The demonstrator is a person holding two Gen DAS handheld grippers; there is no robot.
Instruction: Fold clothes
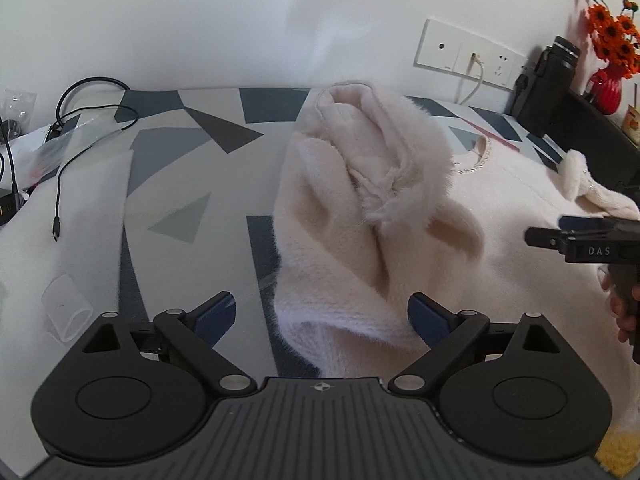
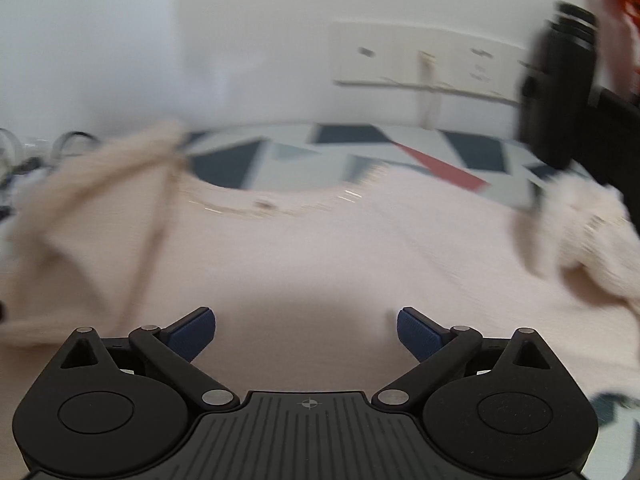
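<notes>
Hand-held gripper on your left (image 1: 322, 318) hangs with its blue pads spread wide and nothing between them, low over the near left edge of the cream sweater (image 1: 460, 240). Your right hand-held gripper (image 2: 306, 334) is likewise spread apart and empty, above the middle of the sweater's body; its view is smeared by motion, so fine detail there is uncertain.

The sweater lies on the patterned surface (image 1: 208, 184), body spread flat toward the right, neckline (image 2: 276, 206) at the far side. Its left sleeve (image 1: 372, 152) is heaped in a fluffy bundle on the left part of the body, not yet laid flat. The right cuff (image 1: 576, 174) sits bunched at the far right edge.

You look to be early in the fold: sleeves need bringing in before the body is doubled over. Next you would need to settle the left pads around the near fold of the heaped sleeve, pinch one layer only, and draw it straight across the chest. Mind the black cable (image 1: 60, 184) far left.
</notes>
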